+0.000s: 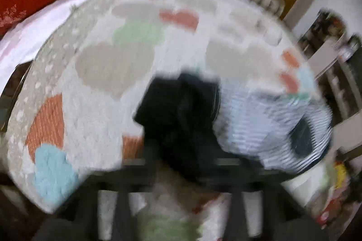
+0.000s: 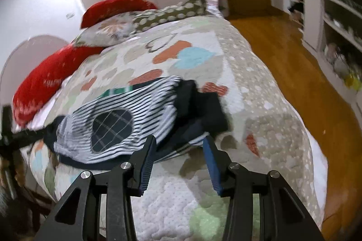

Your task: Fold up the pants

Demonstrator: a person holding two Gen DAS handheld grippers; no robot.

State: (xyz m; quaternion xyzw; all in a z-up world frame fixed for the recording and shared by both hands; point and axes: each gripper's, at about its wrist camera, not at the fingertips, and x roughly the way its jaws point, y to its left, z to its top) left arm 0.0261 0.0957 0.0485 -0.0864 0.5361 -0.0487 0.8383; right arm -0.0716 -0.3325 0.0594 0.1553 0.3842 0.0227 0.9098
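Note:
The pants [image 2: 117, 123] are navy-and-white striped with a dark plaid knee patch and navy cuffs, lying bunched on the quilted bed. My right gripper [image 2: 179, 143] is open, its blue-padded fingers [image 2: 148, 164] just short of the pants' near edge. In the blurred left wrist view the pants [image 1: 267, 125] lie right of centre, with a dark navy part [image 1: 178, 114] in front of the camera. My left gripper [image 1: 181, 168] is a dark blur there; I cannot tell whether it holds the fabric. It also shows as a dark bar [image 2: 25, 134] at the pants' far left end.
The bed's quilt [image 2: 267, 118] has heart patches. Red pillows [image 2: 45, 80] and patterned pillows [image 2: 158, 14] lie at the head. Wooden floor [image 2: 294, 55] runs along the bed's right side, with white shelves [image 2: 330, 21] beyond. White wardrobe doors stand behind.

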